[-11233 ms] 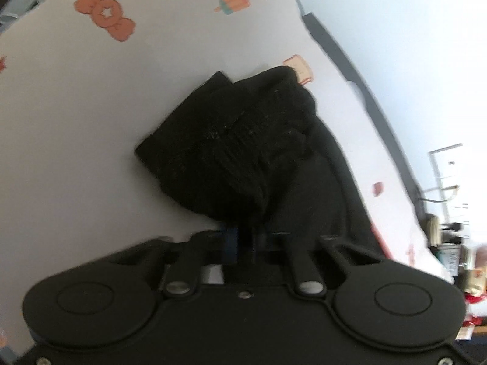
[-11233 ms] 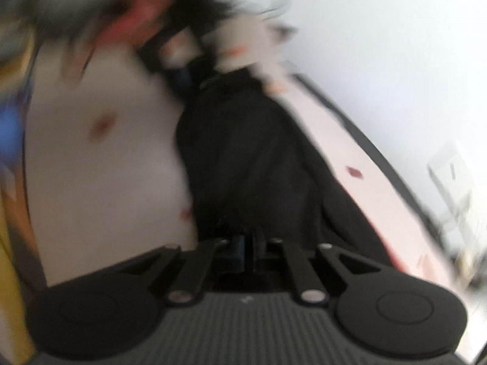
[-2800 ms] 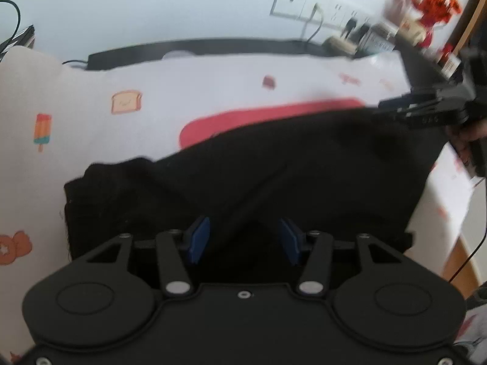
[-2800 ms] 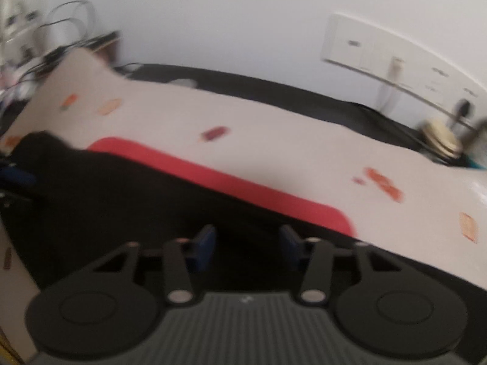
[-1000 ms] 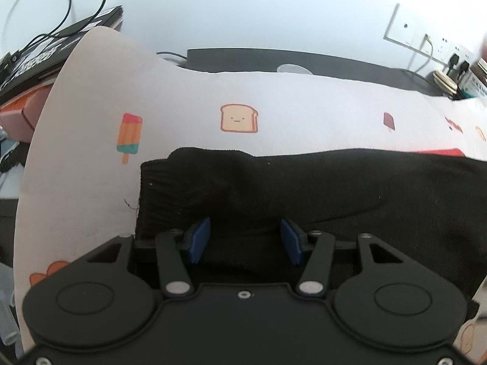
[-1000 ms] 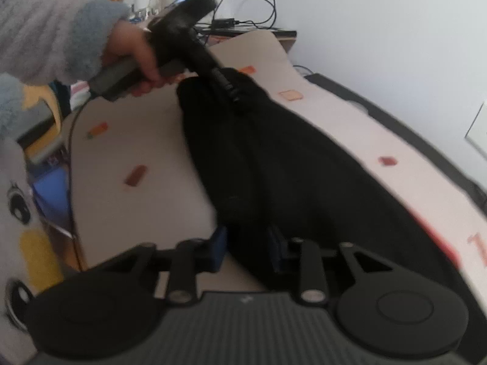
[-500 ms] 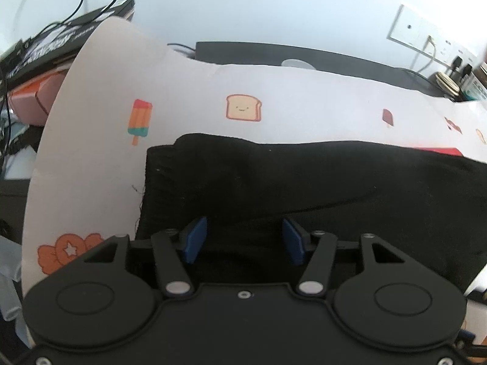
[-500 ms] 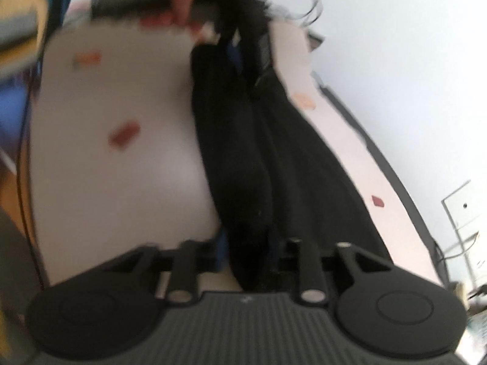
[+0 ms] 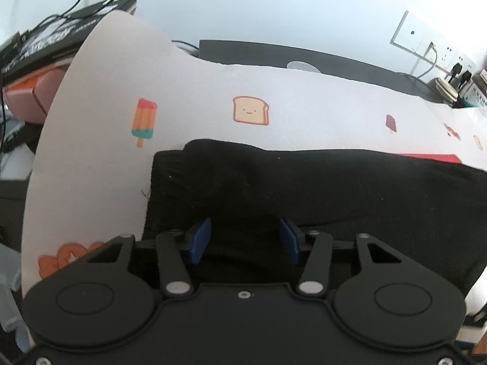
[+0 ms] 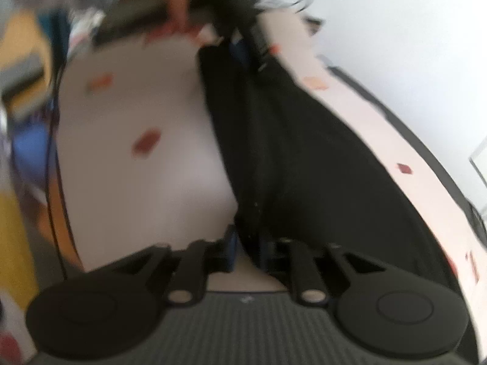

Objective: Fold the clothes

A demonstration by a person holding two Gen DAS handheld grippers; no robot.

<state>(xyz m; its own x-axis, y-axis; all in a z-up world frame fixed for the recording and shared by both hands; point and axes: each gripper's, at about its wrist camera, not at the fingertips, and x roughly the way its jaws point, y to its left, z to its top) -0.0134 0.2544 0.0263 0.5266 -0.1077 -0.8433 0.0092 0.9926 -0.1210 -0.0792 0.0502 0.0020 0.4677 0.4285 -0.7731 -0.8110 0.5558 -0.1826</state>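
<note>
Tabletop (image 9: 91, 158): you have a white cloth printed with toast and ice lollies spread over it, which gives a flat, clean bed for folding.
Black garment (image 9: 334, 188): it lies in a long band across the near part of the cloth, already doubled lengthwise by the look of it, so each end falls under one of your hands.
Left hand-held gripper (image 9: 245, 238): its blue pads stand about half apart over the garment's left end, fabric between them but not pinched.
Right hand-held gripper (image 10: 248, 251): blurred; its jaws have just been opening, still narrow, with the garment's near edge between them. You appear to have no firm hold.
</note>
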